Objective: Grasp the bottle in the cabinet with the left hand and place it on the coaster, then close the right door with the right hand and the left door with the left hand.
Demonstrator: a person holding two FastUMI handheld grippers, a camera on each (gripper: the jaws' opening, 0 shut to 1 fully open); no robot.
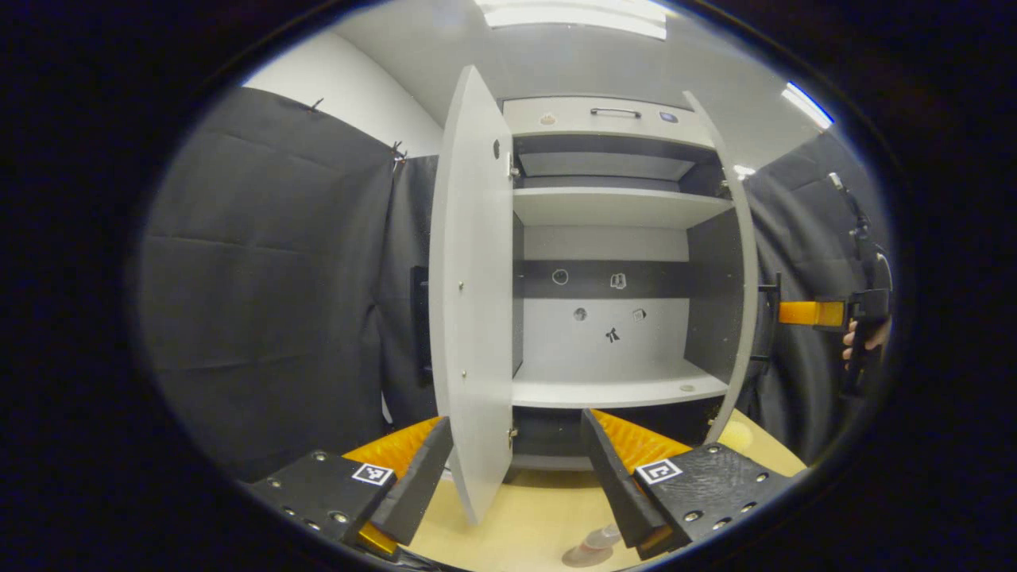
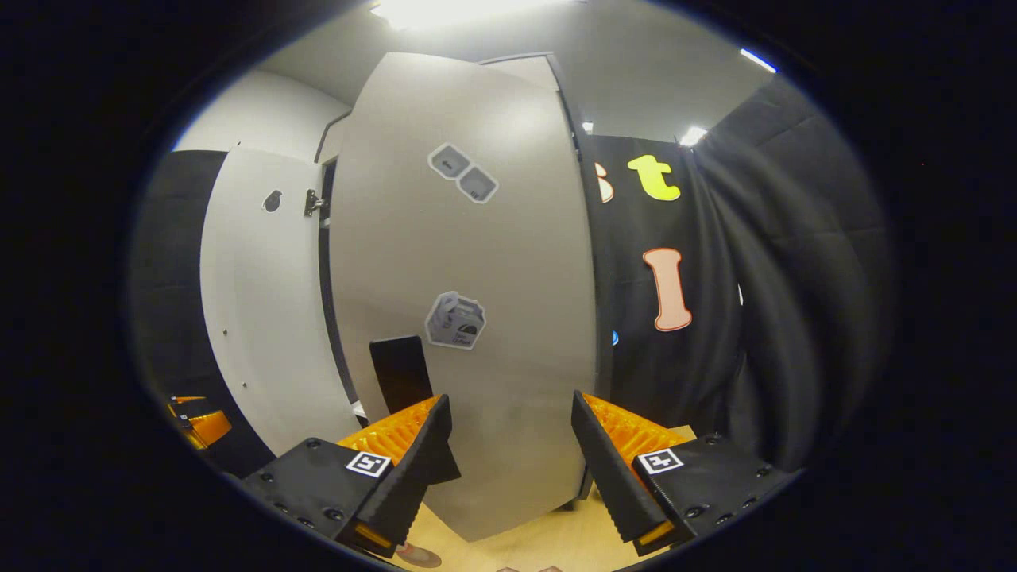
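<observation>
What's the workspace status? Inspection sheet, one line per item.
Surface: light wooden tabletop.
Job's things: cabinet shelves bare; left door and right door both open; bottle partly seen, low on the table.
Clutter: nothing seen.
Grippers: left tool open, straddling the left door's edge; right tool open, facing the right door's outer side.
Cables: nothing seen.
Surroundings: black cloth wall, ceiling lights.
</observation>
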